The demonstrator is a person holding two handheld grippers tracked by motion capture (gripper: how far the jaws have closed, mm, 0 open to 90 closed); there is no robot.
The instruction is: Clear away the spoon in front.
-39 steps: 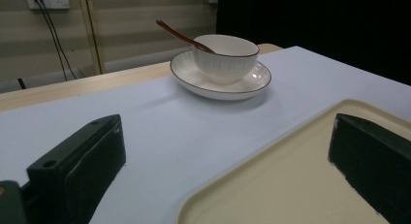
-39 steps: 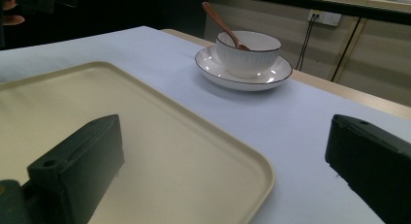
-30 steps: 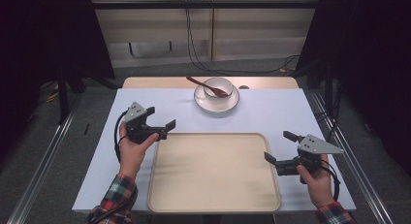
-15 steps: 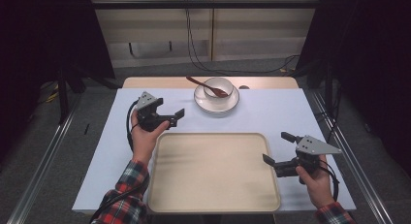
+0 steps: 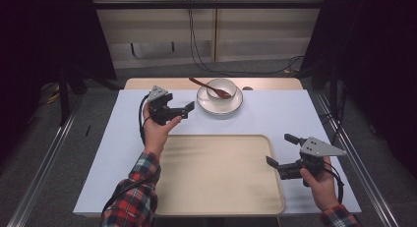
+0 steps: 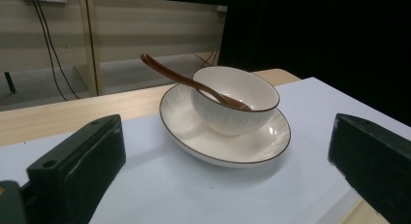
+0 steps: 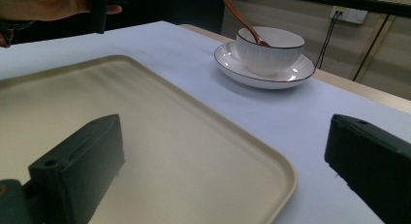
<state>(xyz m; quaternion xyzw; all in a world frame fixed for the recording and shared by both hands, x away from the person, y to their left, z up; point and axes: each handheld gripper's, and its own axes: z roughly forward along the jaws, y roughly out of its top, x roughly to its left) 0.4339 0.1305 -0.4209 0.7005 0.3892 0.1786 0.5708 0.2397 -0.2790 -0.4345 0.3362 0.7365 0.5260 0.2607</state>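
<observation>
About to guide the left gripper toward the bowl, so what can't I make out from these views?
- White ribbed bowl: its inner bottom, hidden by its own near wall in the left gripper view.
- Brown wooden spoon: its tip, behind the bowl rim.
- Beige plastic tray: near part cut off by the right gripper view's bottom edge.
- Small dark spot behind the white saucer: too small in the high view.
</observation>
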